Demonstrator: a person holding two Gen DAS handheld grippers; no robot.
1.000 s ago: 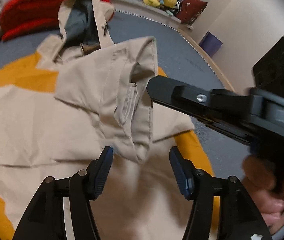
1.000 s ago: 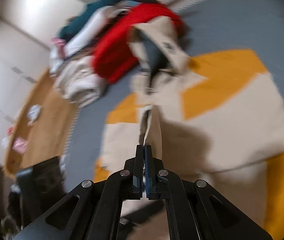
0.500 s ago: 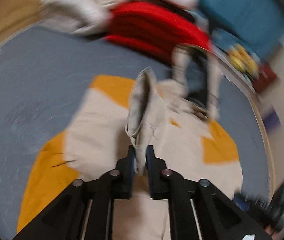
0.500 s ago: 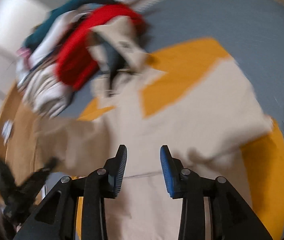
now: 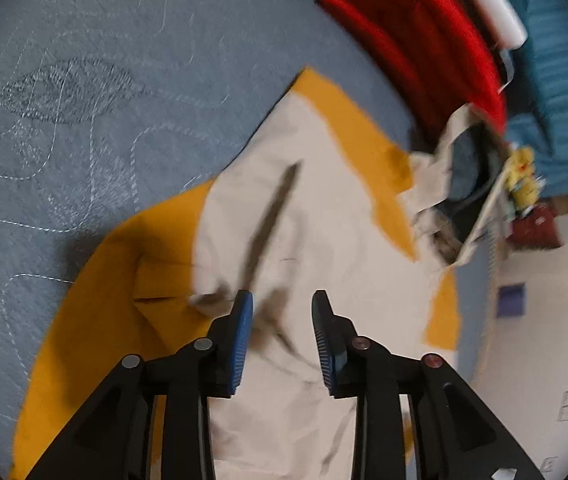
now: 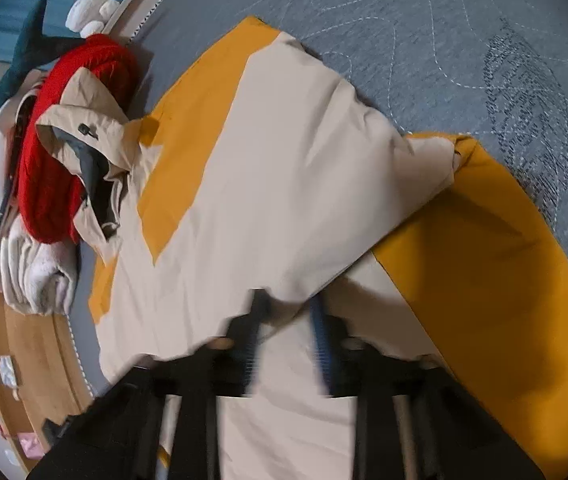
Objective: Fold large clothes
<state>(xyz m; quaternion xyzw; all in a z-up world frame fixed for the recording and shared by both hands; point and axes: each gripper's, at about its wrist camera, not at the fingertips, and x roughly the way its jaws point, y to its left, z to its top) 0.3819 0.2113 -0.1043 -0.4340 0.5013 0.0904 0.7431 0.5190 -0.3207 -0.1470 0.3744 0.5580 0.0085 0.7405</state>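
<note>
A large beige and mustard-yellow hooded jacket lies spread on the grey-blue quilted rug; it also shows in the right wrist view. Its hood rests against a red garment. Both sleeves lie folded across the body. My left gripper is open and empty just above the beige cloth. My right gripper is open and empty over the lower beige part, its fingers blurred by motion.
A red knit garment and a pile of white and teal clothes lie beyond the hood. The rug's stitched edge borders wooden floor. A blue bed and plush toys stand at the far side.
My left gripper let go of the beige sleeve it held half a second ago and opened; the sleeve now lies flat. My right gripper, open since releasing its fold, has swung over the jacket.
</note>
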